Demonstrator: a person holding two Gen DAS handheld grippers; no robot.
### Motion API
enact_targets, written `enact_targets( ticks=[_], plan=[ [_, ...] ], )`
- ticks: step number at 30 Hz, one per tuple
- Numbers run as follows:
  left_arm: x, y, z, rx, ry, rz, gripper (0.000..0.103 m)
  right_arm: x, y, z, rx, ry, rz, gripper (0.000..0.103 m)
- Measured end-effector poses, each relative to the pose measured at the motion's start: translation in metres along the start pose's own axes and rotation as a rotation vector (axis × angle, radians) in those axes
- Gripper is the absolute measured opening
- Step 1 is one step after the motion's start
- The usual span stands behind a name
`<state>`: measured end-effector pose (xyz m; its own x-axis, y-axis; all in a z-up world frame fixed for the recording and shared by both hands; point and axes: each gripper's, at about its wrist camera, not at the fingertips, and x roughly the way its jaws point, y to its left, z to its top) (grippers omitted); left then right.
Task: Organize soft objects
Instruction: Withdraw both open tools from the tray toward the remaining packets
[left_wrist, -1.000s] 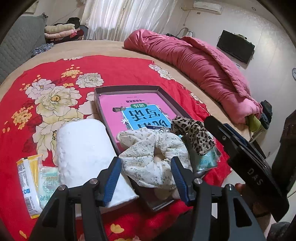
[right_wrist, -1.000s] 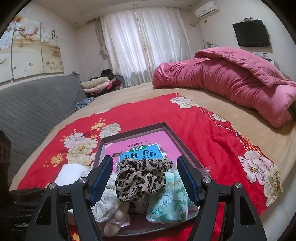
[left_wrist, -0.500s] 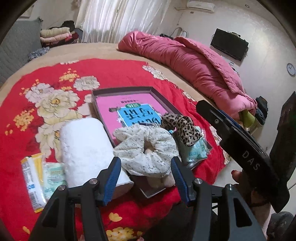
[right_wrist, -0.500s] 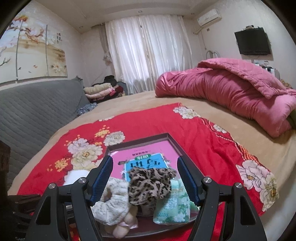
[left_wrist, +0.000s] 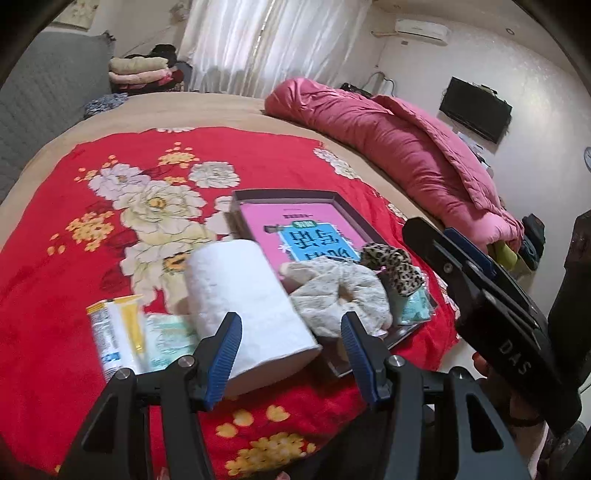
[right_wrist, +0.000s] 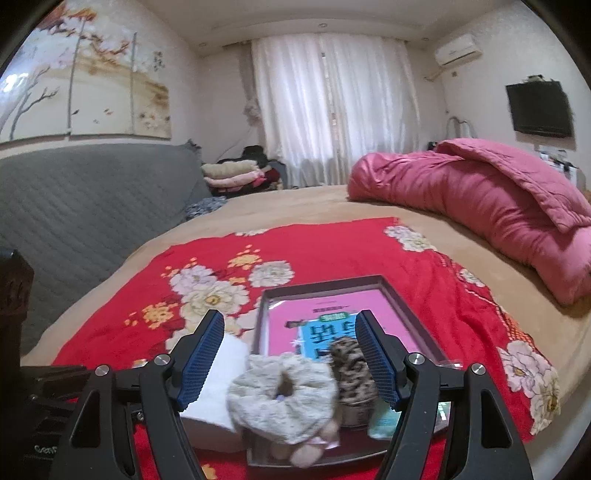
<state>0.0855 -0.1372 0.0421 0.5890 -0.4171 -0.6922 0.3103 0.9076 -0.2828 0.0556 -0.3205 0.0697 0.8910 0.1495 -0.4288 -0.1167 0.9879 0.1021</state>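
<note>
Both hand-held grippers released, empty; left (left_wrist: 291, 350) above towel roll (left_wrist: 243, 306); right (right_wrist: 290, 358) above cream scrunchie (right_wrist: 284, 398).

A wide bed (right_wrist: 332, 206) in tan sheet fills the room. Behind it, white curtains (right_wrist: 332, 110) glow with daylight. Left of the curtains hangs a painted panel (right_wrist: 81, 81) above a grey quilted headboard (right_wrist: 92, 195); right of them, an air conditioner (right_wrist: 458, 50) and a wall television (right_wrist: 539, 107).
</note>
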Motion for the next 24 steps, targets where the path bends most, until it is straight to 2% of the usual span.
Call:
enact_targets(
  ticks=[19,24],
  plan=[
    [-0.047,0.074,-0.018,-0.13,-0.037,0.071,0.056,-0.001,0.072,-0.003,-0.122,0.065,0.101,0.075],
    [-0.055,0.097,-0.027,-0.168,-0.022,0.102,0.056,-0.003,0.085,-0.006,-0.156,0.08,0.111,0.075]
  ],
)
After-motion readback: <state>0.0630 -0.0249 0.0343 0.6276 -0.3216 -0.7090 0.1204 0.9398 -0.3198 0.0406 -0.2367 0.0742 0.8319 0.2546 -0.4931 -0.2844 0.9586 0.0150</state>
